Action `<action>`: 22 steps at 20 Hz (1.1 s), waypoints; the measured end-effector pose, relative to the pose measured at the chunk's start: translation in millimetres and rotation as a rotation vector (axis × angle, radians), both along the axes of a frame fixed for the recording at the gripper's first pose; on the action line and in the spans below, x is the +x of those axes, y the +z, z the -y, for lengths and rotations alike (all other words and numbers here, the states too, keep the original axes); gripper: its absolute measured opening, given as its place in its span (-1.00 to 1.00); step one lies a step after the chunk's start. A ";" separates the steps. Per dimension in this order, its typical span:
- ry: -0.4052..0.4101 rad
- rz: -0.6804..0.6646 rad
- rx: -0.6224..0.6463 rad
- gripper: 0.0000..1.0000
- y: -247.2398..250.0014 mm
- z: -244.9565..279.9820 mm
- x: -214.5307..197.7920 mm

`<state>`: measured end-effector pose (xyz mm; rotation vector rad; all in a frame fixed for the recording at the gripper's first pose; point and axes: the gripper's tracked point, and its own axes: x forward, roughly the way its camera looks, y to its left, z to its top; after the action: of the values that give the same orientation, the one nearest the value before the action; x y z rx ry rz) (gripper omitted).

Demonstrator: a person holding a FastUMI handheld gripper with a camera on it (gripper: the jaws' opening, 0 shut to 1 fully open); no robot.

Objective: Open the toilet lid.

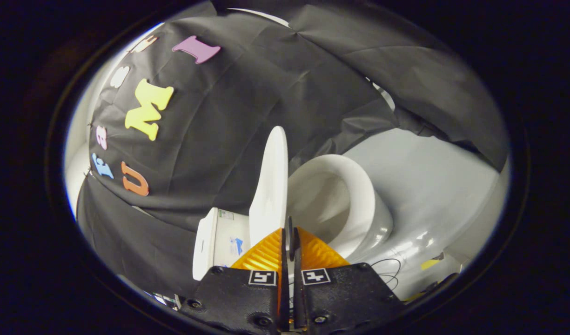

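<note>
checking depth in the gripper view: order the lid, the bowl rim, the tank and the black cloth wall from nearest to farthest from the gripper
1. Toilet lid: raised on edge, its lower edge between the fingers of the gripper, which look shut on it.
2 and 3. Tank just ahead on one side, bowl rim on the other: too close to call.
4. Black cloth wall: beyond everything.

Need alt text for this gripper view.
The tool is shut on the toilet lid, which stands raised edge-on, with the open white toilet bowl beside it, the tank on its other side and black cloth behind.
</note>
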<state>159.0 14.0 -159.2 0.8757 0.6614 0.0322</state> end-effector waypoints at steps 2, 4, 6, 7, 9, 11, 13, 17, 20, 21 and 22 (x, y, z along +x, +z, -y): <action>0.011 0.015 -0.025 -0.86 13.7 -9.9 1.3; 0.025 0.031 -0.058 -0.86 27.1 -21.8 4.1; 0.035 0.037 -0.092 -0.86 37.6 -32.2 6.4; 0.039 0.037 -0.111 -0.86 39.8 -33.6 6.8; 0.046 0.040 -0.135 -0.86 48.8 -43.2 9.5; 0.053 0.045 -0.156 -0.87 58.6 -52.6 10.1; 0.063 0.050 -0.192 -0.86 66.9 -63.8 12.7; 0.073 0.051 -0.261 -0.86 80.2 -79.0 12.6; 0.078 0.061 -0.290 -0.86 90.5 -90.8 12.3; 0.080 0.062 -0.301 -0.86 94.5 -96.5 14.1; 0.081 0.063 -0.306 -0.86 98.0 -101.3 16.1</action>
<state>175.1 115.4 -61.2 0.5508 0.6232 0.0298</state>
